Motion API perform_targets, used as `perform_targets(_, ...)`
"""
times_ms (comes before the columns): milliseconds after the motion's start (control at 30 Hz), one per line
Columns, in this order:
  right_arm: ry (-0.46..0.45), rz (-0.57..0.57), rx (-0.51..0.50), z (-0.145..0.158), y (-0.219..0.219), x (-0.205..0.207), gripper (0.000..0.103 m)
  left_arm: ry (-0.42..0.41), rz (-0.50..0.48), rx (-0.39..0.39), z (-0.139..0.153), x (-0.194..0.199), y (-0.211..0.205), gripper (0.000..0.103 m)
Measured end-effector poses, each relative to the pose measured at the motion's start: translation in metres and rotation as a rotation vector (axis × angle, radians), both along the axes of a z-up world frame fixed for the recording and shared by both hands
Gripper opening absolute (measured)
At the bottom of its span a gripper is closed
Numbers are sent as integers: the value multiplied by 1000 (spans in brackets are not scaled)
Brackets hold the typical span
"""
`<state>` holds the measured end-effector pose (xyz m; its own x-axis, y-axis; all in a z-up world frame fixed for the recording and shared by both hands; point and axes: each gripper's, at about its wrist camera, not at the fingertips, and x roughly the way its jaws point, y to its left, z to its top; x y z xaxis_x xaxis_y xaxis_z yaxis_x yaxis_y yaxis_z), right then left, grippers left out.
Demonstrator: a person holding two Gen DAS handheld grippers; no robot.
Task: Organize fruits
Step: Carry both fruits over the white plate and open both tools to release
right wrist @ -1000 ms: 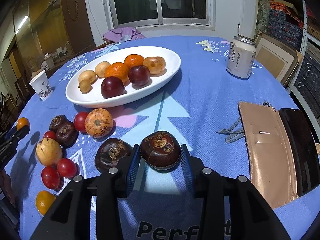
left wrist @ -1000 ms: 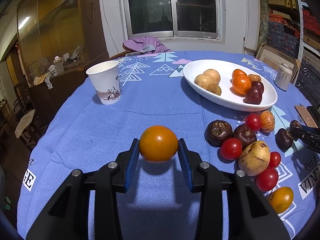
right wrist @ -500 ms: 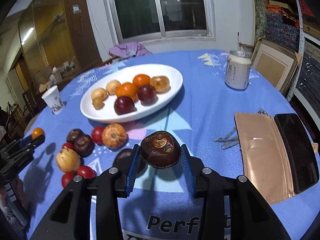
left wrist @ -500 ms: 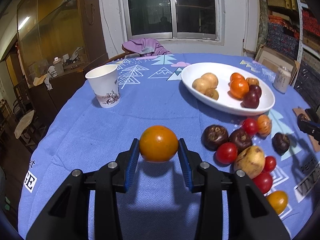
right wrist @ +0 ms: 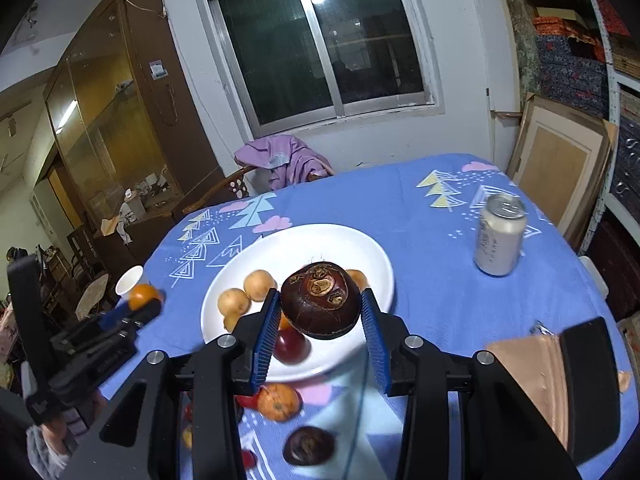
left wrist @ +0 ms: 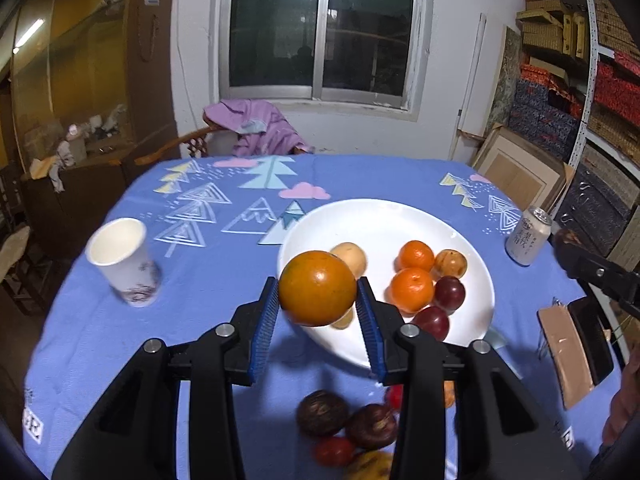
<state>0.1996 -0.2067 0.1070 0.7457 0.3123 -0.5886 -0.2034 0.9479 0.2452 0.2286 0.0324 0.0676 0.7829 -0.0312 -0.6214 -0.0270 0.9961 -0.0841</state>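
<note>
Since a second ago: both claws are rising off the tabletop with their fruits and closing in on the white plate, which now sits right behind each fruit instead of far off.
Left claw (left wrist: 317, 312): its blue pads are clamping an orange fruit (left wrist: 317, 288) on both sides, narrowly parted to the fruit's width, holding it in the air over the plate's near rim.
Right claw (right wrist: 320, 320): it is gripping a dark brown water chestnut (right wrist: 320, 300), scarred top facing up, pads pressing its flanks, hovering above the plate's front part.
White plate (left wrist: 384, 220): it is carrying pale yellow fruits, two small oranges, a brownish one and dark red plums.
Loose fruit: dark chestnuts (left wrist: 322, 412), red tomatoes and a yellow piece are lying on the blue tabletop (left wrist: 200, 272) in front of the plate.
Nearby: a paper cup (left wrist: 122, 260) is standing left of the plate, a drink can (right wrist: 498, 236) to its right, a wallet (right wrist: 532, 372) further right.
</note>
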Motion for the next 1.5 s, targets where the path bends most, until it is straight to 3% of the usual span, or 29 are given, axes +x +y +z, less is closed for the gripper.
perform_targets(233, 115, 39, -26, -34, 24, 54, 41, 132, -36, -50, -44, 54, -10, 39)
perform_targets(500, 154, 50, -97, -60, 41, 90, 41, 128, -58, 20, -65, 73, -22, 39)
perform_targets(533, 160, 53, -103, -64, 42, 92, 41, 128, -70, 30, -66, 74, -24, 41)
perform_targets(667, 195, 57, -97, -77, 46, 101, 42, 120, -104, 7, -68, 75, -27, 66)
perform_targets(700, 198, 67, -93, -78, 46, 103, 43, 114, -111, 11, -68, 74, -28, 68)
perform_targets(800, 184, 69, -81, -76, 45, 102, 53, 97, -120, 36, -64, 71, -32, 74)
perform_targets(867, 169, 66, -82, -71, 43, 102, 55, 94, -120, 39, -61, 70, -32, 80)
perform_targets(1000, 154, 54, -47, -61, 34, 101, 56, 88, -110, 49, -57, 68, -29, 83)
perform_targets(1067, 144, 45, -25, -54, 28, 100, 61, 74, -103, 45, -52, 66, -26, 90)
perform_targets(1267, 118, 27, 55, -30, 17, 88, 69, 44, -53, 18, -36, 60, -9, 94)
perform_targets(1467, 116, 55, 119, -19, 11, 40, 76, 39, -4, 26, -25, 26, 5, 96)
perform_targets(1500, 103, 48, 108, -20, 9, 28, 82, 33, -3, 31, -28, 13, 7, 97)
